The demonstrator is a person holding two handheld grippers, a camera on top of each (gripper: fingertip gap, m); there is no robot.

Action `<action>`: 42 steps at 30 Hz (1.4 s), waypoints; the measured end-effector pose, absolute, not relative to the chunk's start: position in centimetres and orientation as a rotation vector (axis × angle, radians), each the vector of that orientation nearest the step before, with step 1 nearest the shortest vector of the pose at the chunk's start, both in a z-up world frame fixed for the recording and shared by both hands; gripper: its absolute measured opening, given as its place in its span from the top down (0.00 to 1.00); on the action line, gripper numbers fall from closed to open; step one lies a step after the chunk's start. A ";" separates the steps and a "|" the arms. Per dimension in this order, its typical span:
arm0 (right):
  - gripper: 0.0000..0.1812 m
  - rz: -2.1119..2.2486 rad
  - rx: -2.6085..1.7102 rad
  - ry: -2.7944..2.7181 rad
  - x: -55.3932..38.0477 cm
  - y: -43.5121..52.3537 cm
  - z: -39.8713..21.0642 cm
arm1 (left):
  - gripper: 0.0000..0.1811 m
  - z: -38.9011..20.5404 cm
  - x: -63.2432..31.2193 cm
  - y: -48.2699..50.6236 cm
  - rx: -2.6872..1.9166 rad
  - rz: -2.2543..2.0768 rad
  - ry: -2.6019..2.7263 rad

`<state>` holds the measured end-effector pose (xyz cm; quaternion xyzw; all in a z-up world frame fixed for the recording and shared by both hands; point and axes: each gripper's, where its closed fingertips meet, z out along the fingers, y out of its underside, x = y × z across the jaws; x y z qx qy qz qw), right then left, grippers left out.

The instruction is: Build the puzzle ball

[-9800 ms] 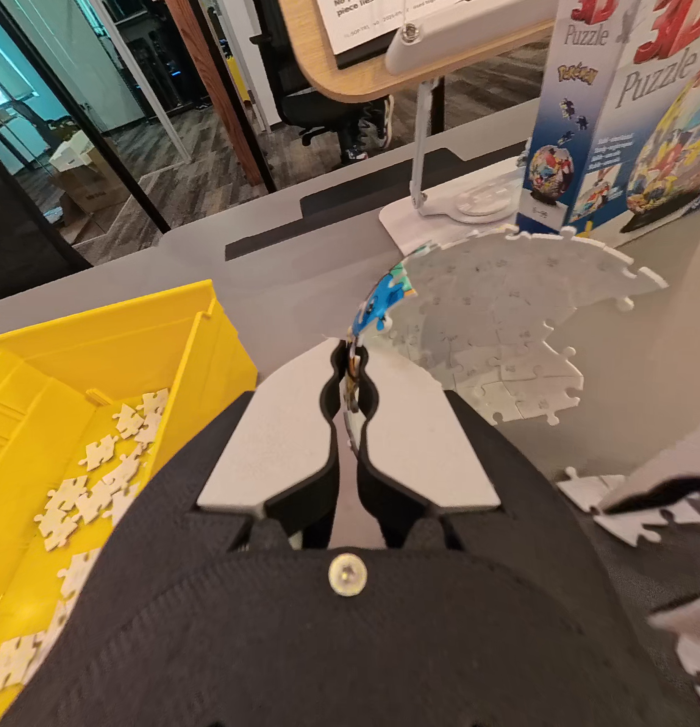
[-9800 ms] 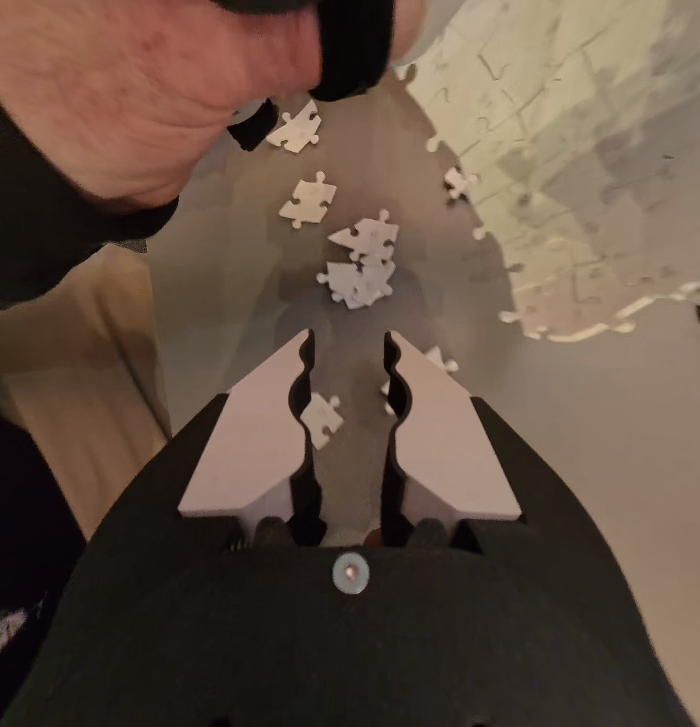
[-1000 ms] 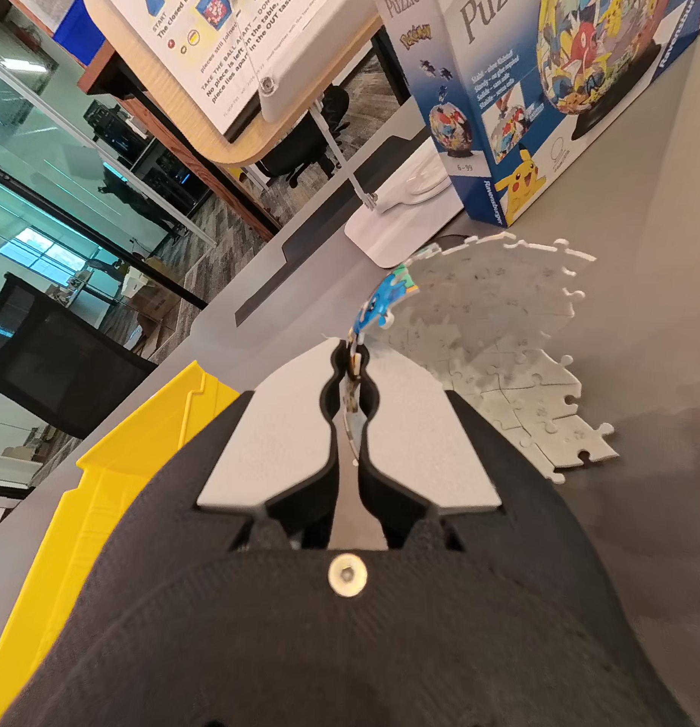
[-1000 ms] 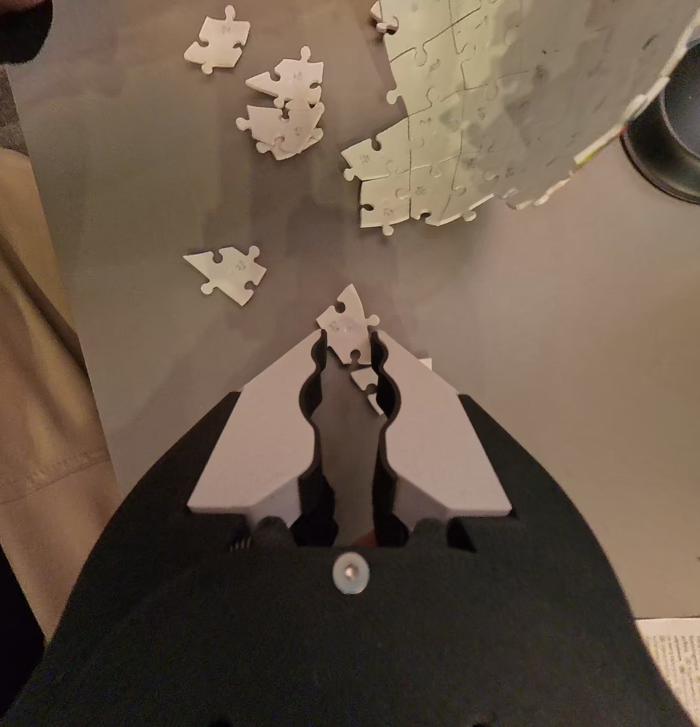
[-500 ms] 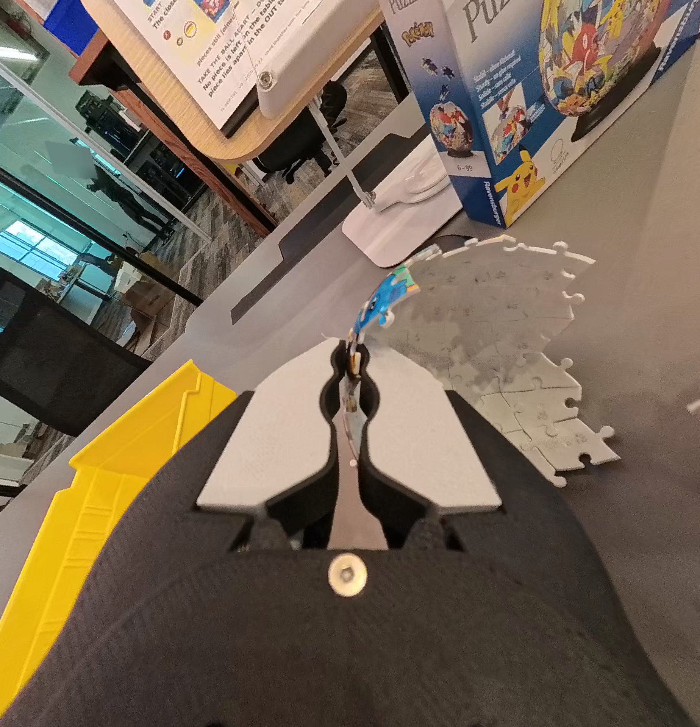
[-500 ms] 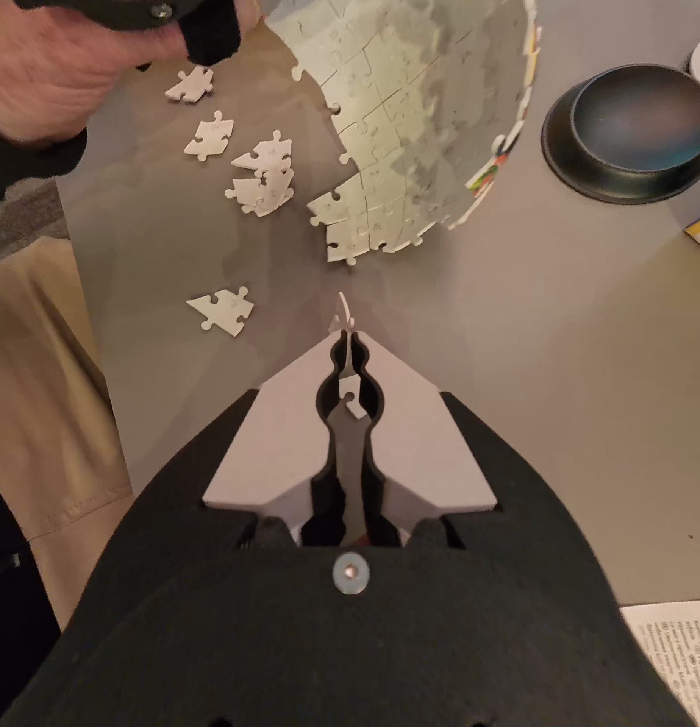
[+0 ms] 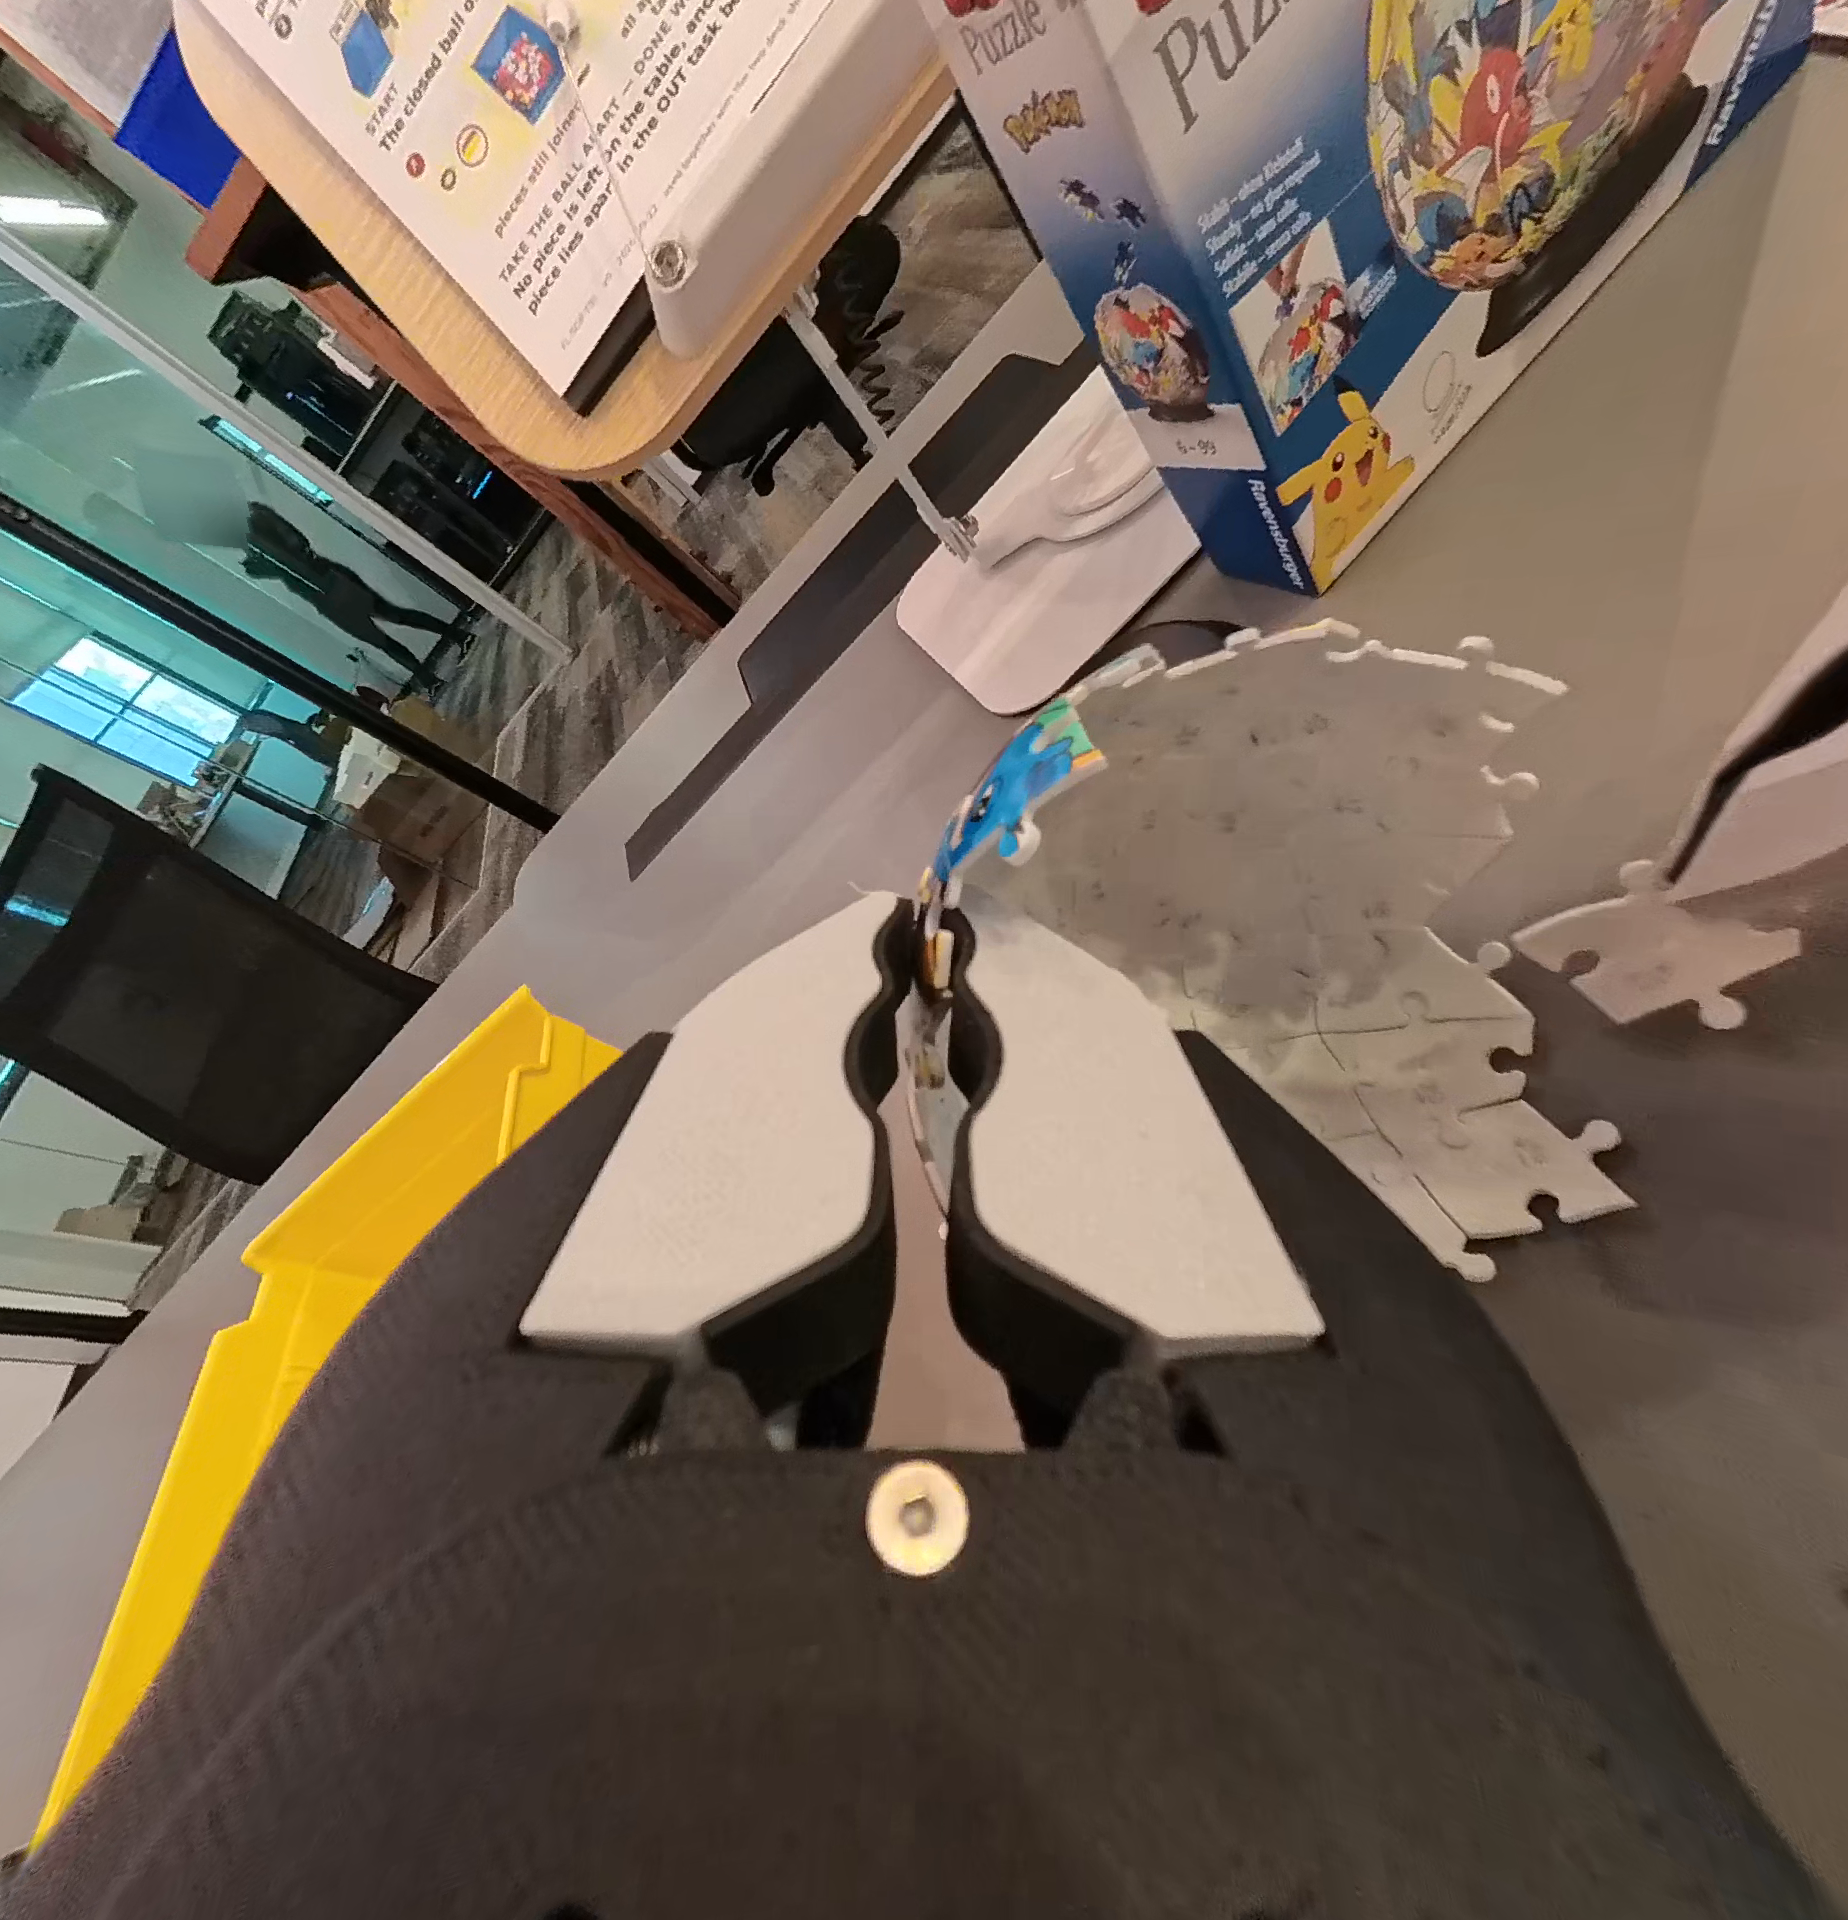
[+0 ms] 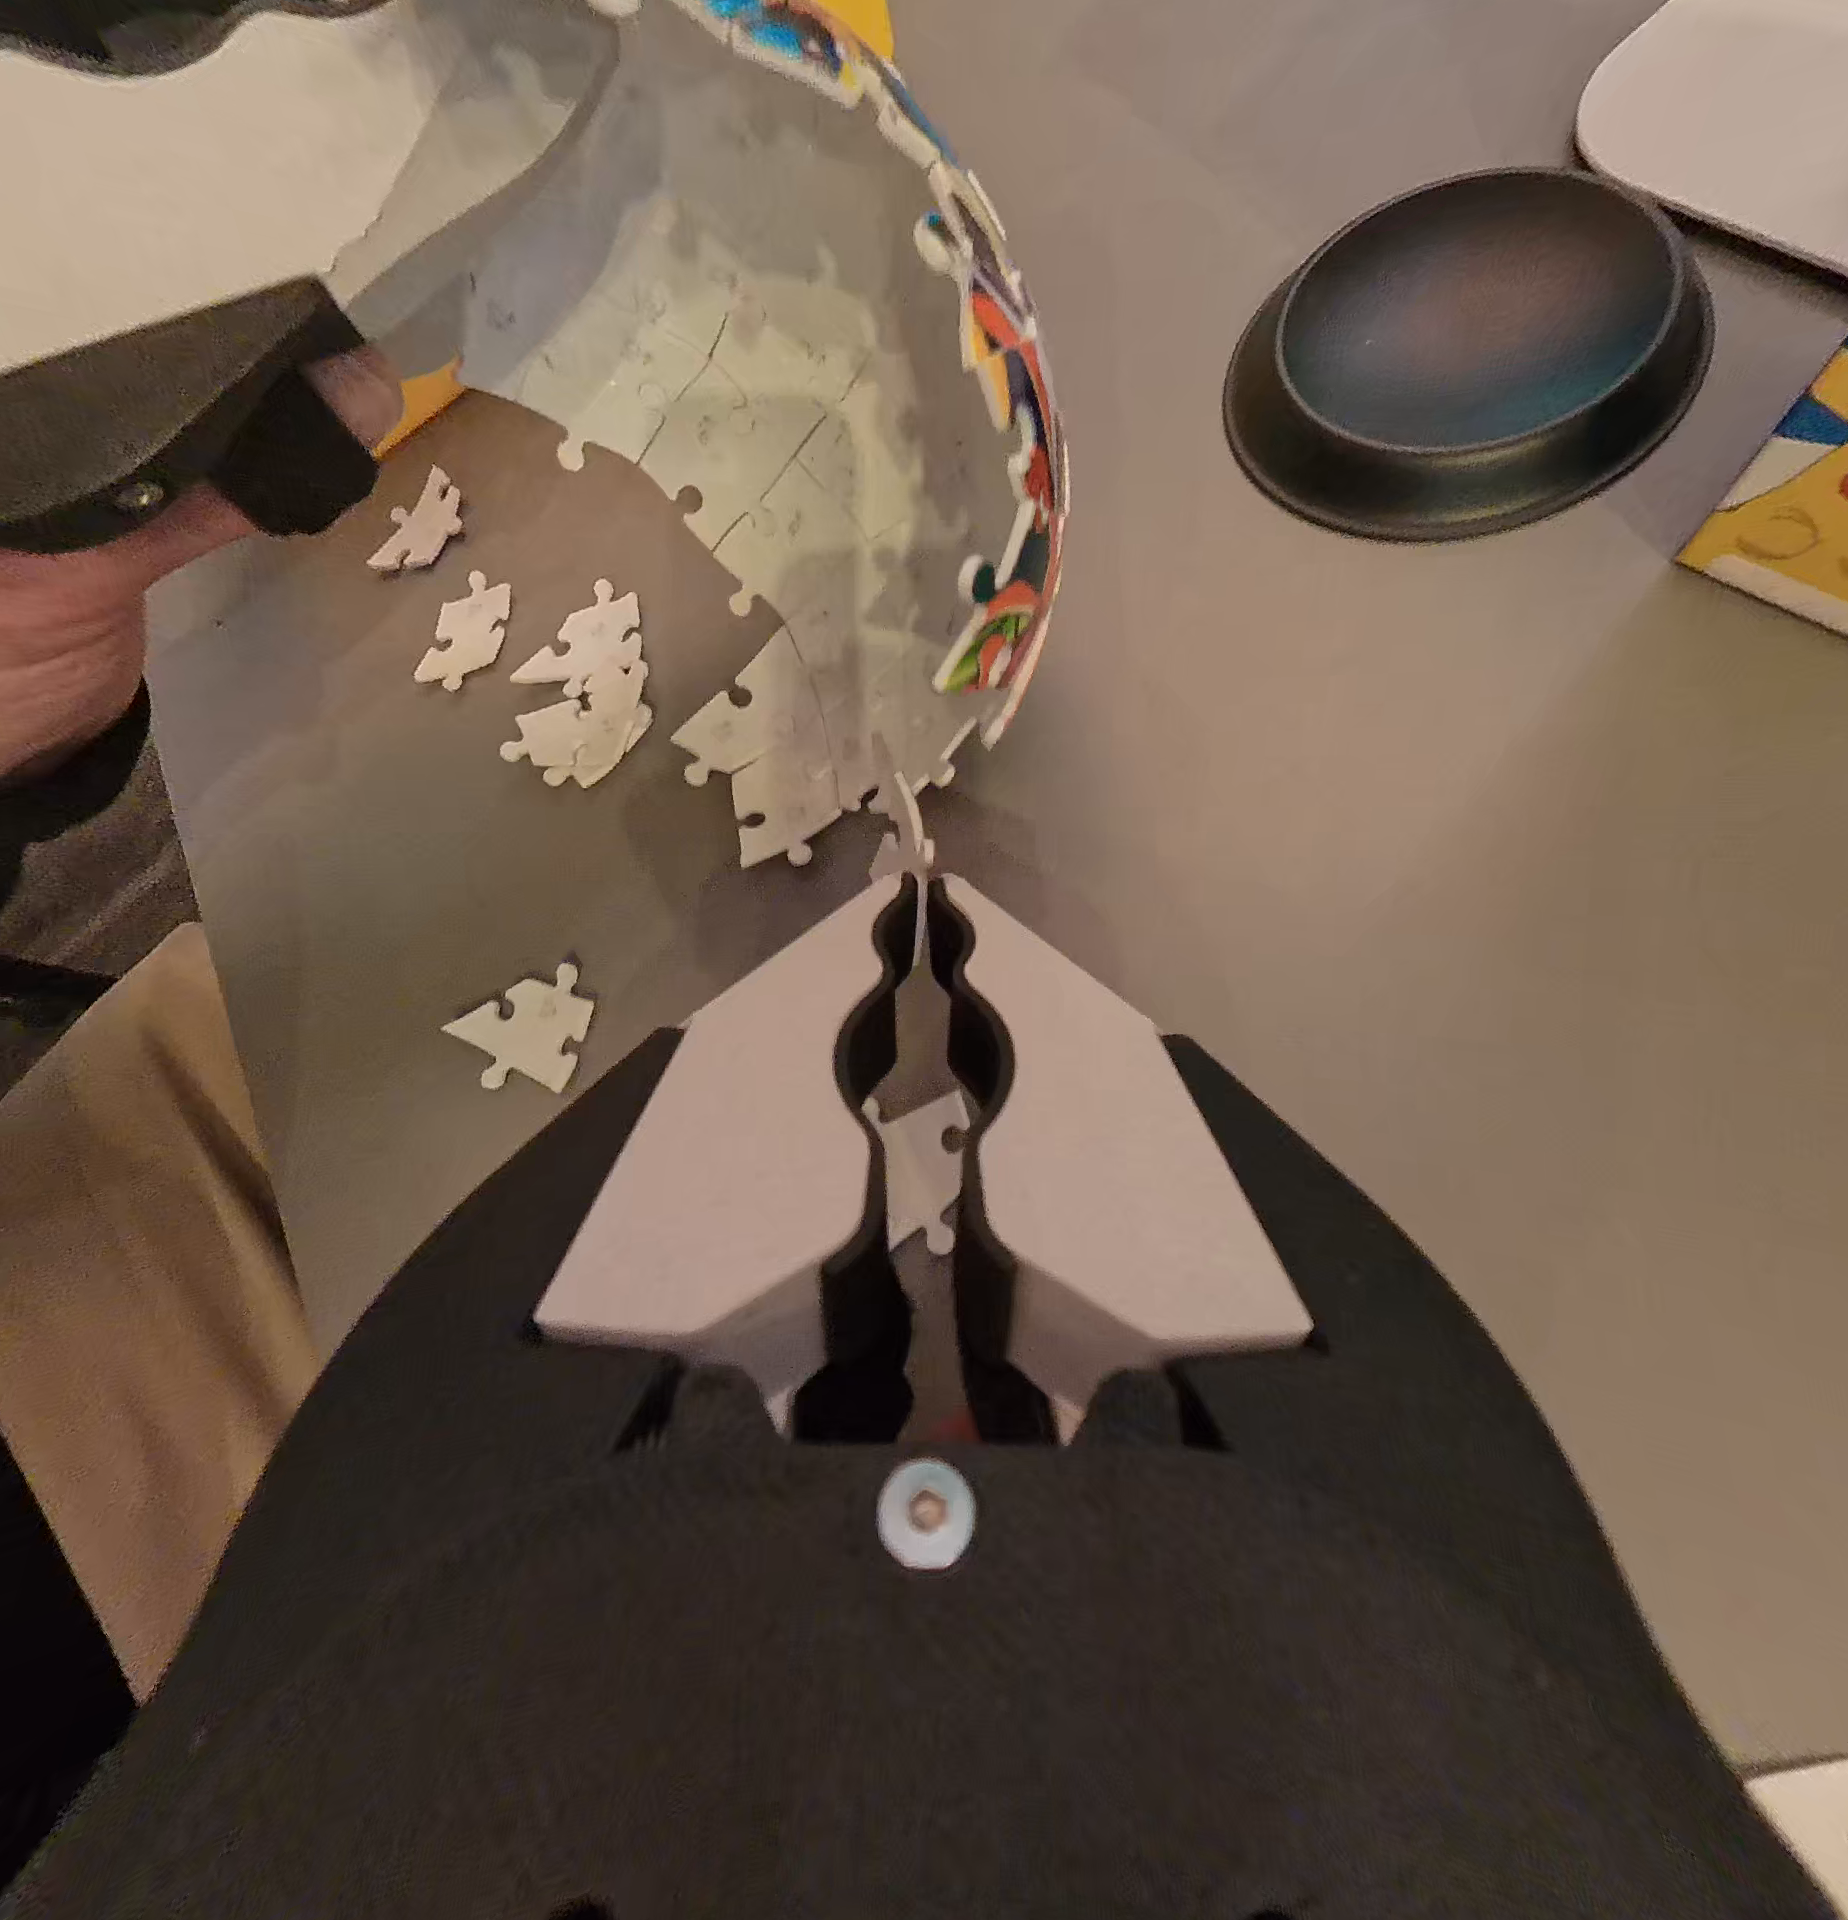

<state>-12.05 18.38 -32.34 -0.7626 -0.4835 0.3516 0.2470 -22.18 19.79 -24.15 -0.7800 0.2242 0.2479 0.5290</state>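
Gripping the half-built puzzle ball shell [image 7: 1304, 883] by its rim, the left hand-held gripper [image 7: 930, 935] is clenched; the right hand-held gripper [image 8: 915, 883] pinches one loose puzzle piece [image 7: 1658, 951] just beside the shell's jagged lower edge. Roughly six spare pieces [image 8: 577, 686] litter the grey surface [image 8: 1419, 935]; a black stand [image 8: 1471, 343] sits well apart.

Both wrist cameras look closely along their claws, sharing the half-built puzzle ball [image 7: 1304, 894] [image 8: 795, 436] from opposite sides.

yellow bin [image 7: 307, 1278], black stand [image 8: 1471, 343] (glossy)
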 end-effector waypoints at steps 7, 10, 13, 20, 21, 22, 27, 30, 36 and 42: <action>1.00 0.960 -2.130 -1.269 -12.7 19.0 -32.5 | 0.98 -24.2 -21.8 19.9 -1.865 0.595 0.548; 1.00 0.954 -2.166 -1.245 -12.5 19.2 -33.0 | 0.98 -24.1 -21.8 19.8 -1.862 0.601 0.550; 1.00 0.970 -2.189 -1.215 -12.4 19.4 -33.1 | 0.98 -24.0 -21.7 19.9 -1.859 0.606 0.556; 1.00 1.007 -2.225 -1.182 -12.7 19.5 -33.5 | 0.98 -23.8 -21.3 19.9 -1.842 0.640 0.588; 1.00 1.011 -2.225 -1.177 -12.7 19.4 -33.5 | 0.98 -23.8 -21.3 19.9 -1.839 0.644 0.590; 1.00 1.011 -2.221 -1.175 -12.8 19.5 -33.4 | 0.98 -23.8 -21.3 19.9 -1.837 0.645 0.591; 1.00 0.999 -2.217 -1.153 -12.7 19.8 -33.2 | 0.98 -23.8 -21.1 19.9 -1.827 0.658 0.604; 1.00 0.992 -2.214 -1.141 -12.7 19.9 -33.2 | 0.98 -23.7 -20.8 19.9 -1.818 0.674 0.620; 1.00 0.999 -2.197 -1.113 -12.8 20.2 -32.9 | 0.98 -23.7 -20.7 19.9 -1.813 0.681 0.627; 1.00 0.990 -2.188 -1.101 -12.8 19.9 -32.8 | 0.98 -23.7 -20.7 19.9 -1.813 0.686 0.628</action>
